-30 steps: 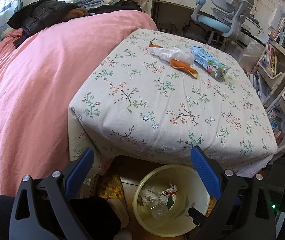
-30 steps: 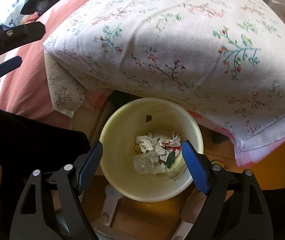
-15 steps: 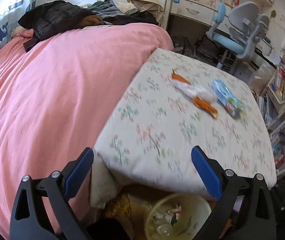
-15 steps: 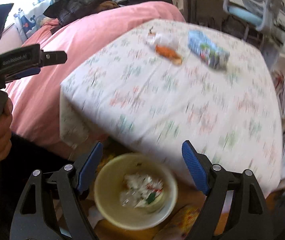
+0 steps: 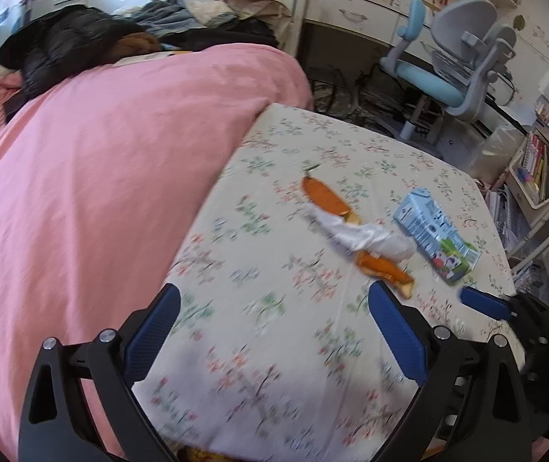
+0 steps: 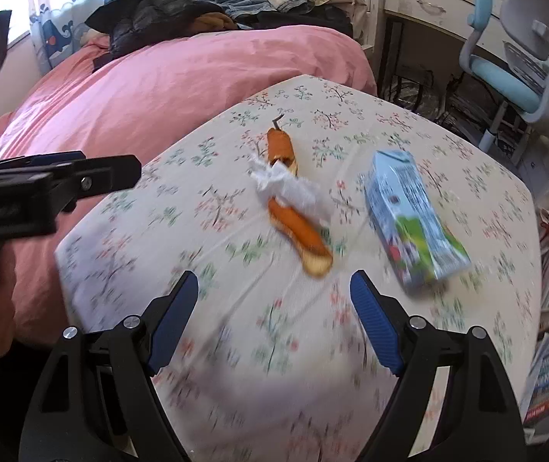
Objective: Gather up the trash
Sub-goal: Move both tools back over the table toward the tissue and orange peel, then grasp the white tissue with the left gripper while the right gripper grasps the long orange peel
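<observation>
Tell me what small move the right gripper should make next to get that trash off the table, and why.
Probably ease the open right gripper forward and to its right, toward the blue carton. The carton lies flat on the floral tablecloth, nearest that gripper and apart from the orange peel and tissue; both grippers are empty.

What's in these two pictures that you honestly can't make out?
- Blue carton: its print is motion-blurred in both views; unreadable.
- Orange peel: the crumpled white wrapper covers its middle, so one piece or two is unclear.
- Tablecloth: the near edge is smeared and hidden behind the left claw; what lies below is unseen.
- Right claw: in the left view only a blue tip shows at the right edge.
</observation>
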